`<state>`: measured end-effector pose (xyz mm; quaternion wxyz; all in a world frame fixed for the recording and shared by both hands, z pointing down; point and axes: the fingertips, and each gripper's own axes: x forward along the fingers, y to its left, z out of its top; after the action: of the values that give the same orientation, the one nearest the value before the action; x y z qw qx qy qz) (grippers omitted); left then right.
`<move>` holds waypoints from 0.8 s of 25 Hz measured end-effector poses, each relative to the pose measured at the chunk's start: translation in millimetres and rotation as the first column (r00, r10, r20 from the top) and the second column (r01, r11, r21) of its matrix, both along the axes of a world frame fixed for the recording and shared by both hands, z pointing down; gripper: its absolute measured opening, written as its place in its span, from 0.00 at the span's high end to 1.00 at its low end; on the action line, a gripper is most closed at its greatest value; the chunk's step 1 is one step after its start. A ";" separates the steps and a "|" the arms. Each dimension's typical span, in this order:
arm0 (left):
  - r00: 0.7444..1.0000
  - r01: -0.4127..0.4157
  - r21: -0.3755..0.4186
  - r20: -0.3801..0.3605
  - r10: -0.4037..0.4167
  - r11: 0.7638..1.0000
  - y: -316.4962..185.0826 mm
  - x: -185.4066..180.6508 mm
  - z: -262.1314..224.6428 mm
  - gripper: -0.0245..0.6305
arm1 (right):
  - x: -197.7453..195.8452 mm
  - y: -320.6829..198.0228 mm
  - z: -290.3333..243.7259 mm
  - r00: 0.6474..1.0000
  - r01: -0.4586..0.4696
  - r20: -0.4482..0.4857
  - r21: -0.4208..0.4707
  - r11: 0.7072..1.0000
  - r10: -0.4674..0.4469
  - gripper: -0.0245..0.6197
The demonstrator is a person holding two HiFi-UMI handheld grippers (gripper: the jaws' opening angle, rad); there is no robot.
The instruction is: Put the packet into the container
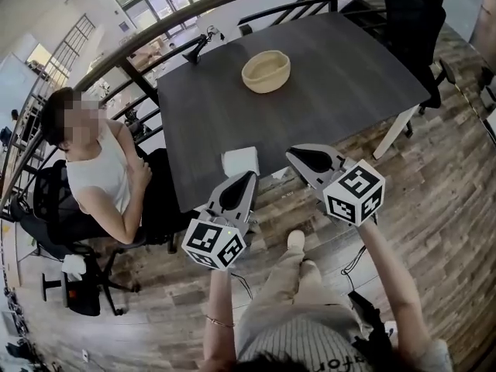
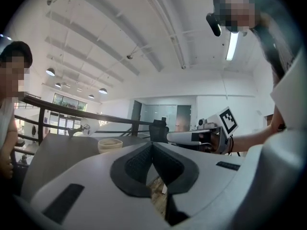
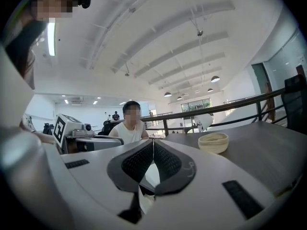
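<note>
The left gripper and right gripper both have their jaws clenched together, gripping nothing.

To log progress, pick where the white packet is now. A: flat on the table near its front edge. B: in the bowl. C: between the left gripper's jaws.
A: the packet lies flat on the table near its edge, apart from the bowl; the left gripper is shut, empty.

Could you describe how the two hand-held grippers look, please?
The left gripper and right gripper are pale grey wedges; black textured pads line the jaws. Each carries a cube with black-and-white square markers. A thin bracelet is on the left wrist.
</note>
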<state>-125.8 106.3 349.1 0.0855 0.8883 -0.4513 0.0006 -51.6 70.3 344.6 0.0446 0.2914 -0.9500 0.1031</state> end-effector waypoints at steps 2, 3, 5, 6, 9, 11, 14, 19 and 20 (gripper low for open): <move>1.000 0.019 -0.005 0.005 -0.019 1.000 -12.7 -8.7 4.4 0.95 | -7.3 -11.8 3.9 1.000 0.027 -0.006 -0.004 1.000 -0.027 0.95; 1.000 0.028 -0.008 0.005 -0.028 1.000 -19.6 -13.2 6.6 0.95 | -11.2 -17.9 6.0 0.999 0.042 -0.008 -0.008 0.999 -0.042 0.95; 0.999 0.042 -0.013 0.002 -0.042 0.999 -33.4 -22.0 11.0 0.95 | -19.7 -30.4 10.5 0.997 0.075 -0.017 -0.017 0.997 -0.076 0.95; 0.999 0.047 -0.014 0.002 -0.047 0.999 -40.5 -26.1 12.8 0.95 | -24.1 -36.9 12.7 0.995 0.095 -0.022 -0.024 0.995 -0.095 0.95; 0.998 0.060 -0.015 0.004 -0.060 0.998 -64.0 -37.4 16.0 0.95 | -38.0 -56.7 18.8 0.986 0.161 -0.030 -0.052 0.986 -0.163 0.95; 0.998 0.070 -0.020 0.006 -0.070 0.997 -78.8 -42.4 17.8 0.95 | -44.7 -68.7 24.4 0.979 0.196 -0.033 -0.068 0.978 -0.199 0.95; 0.997 0.079 -0.033 0.026 -0.078 0.996 -96.1 -46.5 21.8 0.95 | -52.7 -85.1 35.3 0.968 0.246 -0.024 -0.110 0.963 -0.250 0.94; 0.992 0.126 -0.077 0.041 -0.123 0.989 -108.3 -55.7 34.9 0.95 | -71.8 -95.6 65.1 0.932 0.346 -0.037 -0.207 0.915 -0.361 0.94; 0.990 0.137 -0.084 0.041 -0.134 0.987 -111.2 -57.2 37.3 0.95 | -75.7 -98.4 71.4 0.923 0.362 -0.048 -0.220 0.906 -0.381 0.94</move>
<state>-183.0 -4.9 386.3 0.1159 0.8508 -0.5116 0.0299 -127.2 -28.1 416.0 0.1363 0.1032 -0.9691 0.1778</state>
